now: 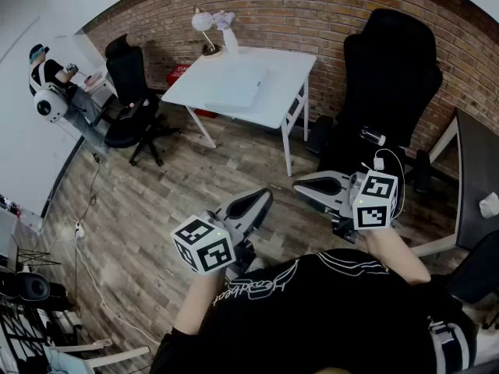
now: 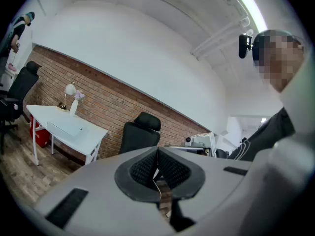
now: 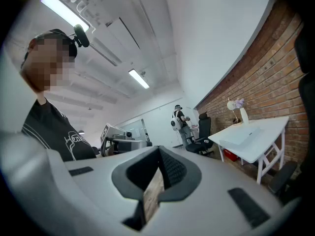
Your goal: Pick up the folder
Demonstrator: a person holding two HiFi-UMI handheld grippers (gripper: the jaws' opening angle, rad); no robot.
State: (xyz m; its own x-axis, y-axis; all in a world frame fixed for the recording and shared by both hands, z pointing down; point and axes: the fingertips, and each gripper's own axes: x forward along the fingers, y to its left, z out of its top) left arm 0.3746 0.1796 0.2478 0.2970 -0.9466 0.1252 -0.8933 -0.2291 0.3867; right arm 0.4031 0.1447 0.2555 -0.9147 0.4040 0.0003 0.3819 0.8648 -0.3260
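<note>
The folder [image 1: 238, 90] is a pale flat sheet lying on the white table [image 1: 273, 111] across the room; it also shows as the folder [image 2: 66, 128] in the left gripper view and the folder [image 3: 241, 137] in the right gripper view. Both grippers are held close to the person's chest, far from that table. My left gripper [image 1: 263, 199] points toward the table, jaws shut with nothing between them [image 2: 157, 152]. My right gripper [image 1: 301, 185] sits beside it, pointing left, also shut and empty [image 3: 159, 152].
A desk lamp [image 1: 204, 26] stands at the table's back corner. A tall black office chair [image 1: 390, 76] stands right of the table, another black chair [image 1: 129, 92] left of it. A person [image 1: 47, 76] works at far left. A dark desk [image 1: 475, 185] lies at right.
</note>
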